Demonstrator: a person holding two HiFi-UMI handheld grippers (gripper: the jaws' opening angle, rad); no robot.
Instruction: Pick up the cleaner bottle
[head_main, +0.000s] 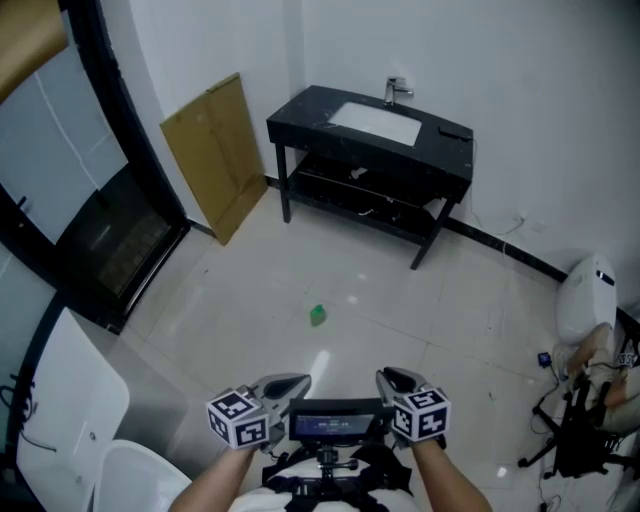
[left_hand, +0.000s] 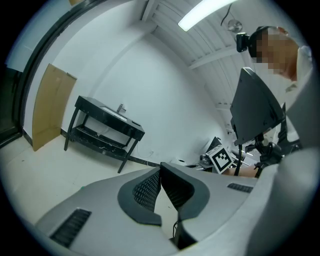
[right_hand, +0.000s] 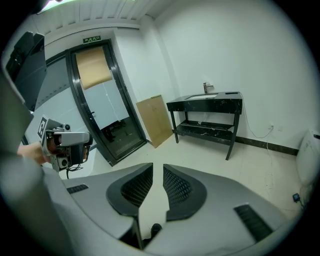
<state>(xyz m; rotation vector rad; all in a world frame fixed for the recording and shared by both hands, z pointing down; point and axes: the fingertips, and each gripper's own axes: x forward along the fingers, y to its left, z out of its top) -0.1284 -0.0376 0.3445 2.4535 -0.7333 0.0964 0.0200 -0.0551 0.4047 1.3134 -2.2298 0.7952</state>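
1. Cleaner bottle (head_main: 318, 315): a small green item alone on the pale floor (head_main: 430, 310), in front of the black washstand and well ahead of both grippers. It is too small to tell its shape or cap. Neither gripper view shows it clearly.

2. Left gripper (head_main: 288, 384): low in the head view. Its jaws are closed tip to tip, with nothing between them.

3. Right gripper (head_main: 392, 380): beside the left one. Its ribbed pads stand a narrow slit apart and hold nothing; bare floor shows through the gap.

4. Small screen (head_main: 335, 421): mounted between the two grippers. Its lower part is cut off by the frame edge.

5. Black washstand (head_main: 300, 125): stands against the far wall, with a white basin (head_main: 378, 122), a tap (head_main: 397, 92) and a lower shelf whose contents are unclear.

6. Cardboard sheet (head_main: 215, 155): leans on the wall to the left of the washstand.

7. Black-framed glass door (head_main: 100, 235): on the left side, partly cropped.

8. White fixture (head_main: 588, 298) and black stand (head_main: 570, 445): at the right edge, both cut off.

9. Open floor: unobstructed between the grippers and the bottle, with room on every side of it.
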